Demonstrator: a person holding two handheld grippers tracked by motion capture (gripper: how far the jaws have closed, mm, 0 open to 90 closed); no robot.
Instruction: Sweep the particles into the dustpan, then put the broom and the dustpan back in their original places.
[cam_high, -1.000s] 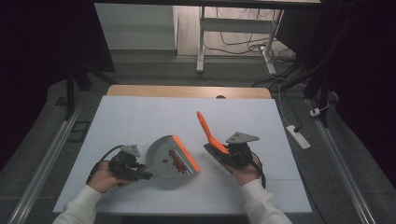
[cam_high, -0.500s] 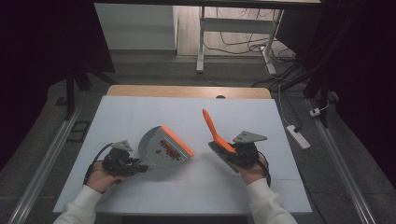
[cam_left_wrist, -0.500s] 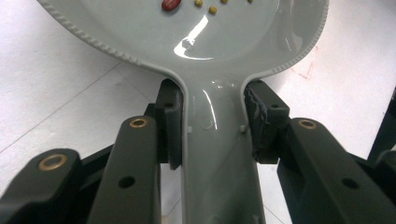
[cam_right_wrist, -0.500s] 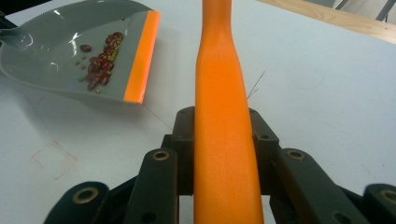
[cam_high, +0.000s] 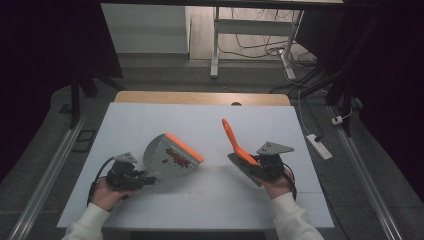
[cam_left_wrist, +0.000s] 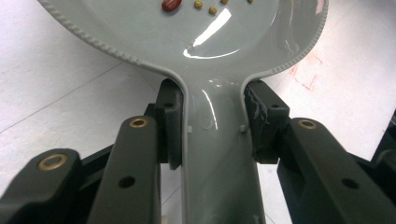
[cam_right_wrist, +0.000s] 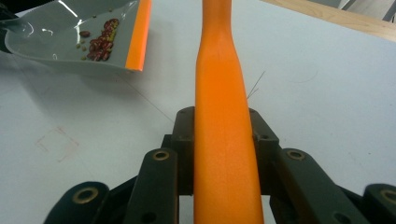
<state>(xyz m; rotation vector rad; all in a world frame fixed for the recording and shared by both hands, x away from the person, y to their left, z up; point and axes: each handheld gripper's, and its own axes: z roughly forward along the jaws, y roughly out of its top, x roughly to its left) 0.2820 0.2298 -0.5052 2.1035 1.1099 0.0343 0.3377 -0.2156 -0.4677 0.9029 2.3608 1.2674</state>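
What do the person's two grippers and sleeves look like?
Both grippers are black. The left gripper trails a black cable and carries a small grey plate. The right gripper bears a larger grey three-cornered plate with small holes. Up close, the jaw links show brass-coloured rivets and dark pads. The sleeves are white.

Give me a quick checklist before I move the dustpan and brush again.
1. Left gripper clamped on the dustpan handle: ok.
2. Right gripper clamped on the orange brush: ok.
3. Beans lying inside the pan: ok.
4. Orange lip raised enough to keep beans in: cannot tell.
5. Brush apart from the dustpan: ok.
6. Stray beans on the white table: cannot tell.
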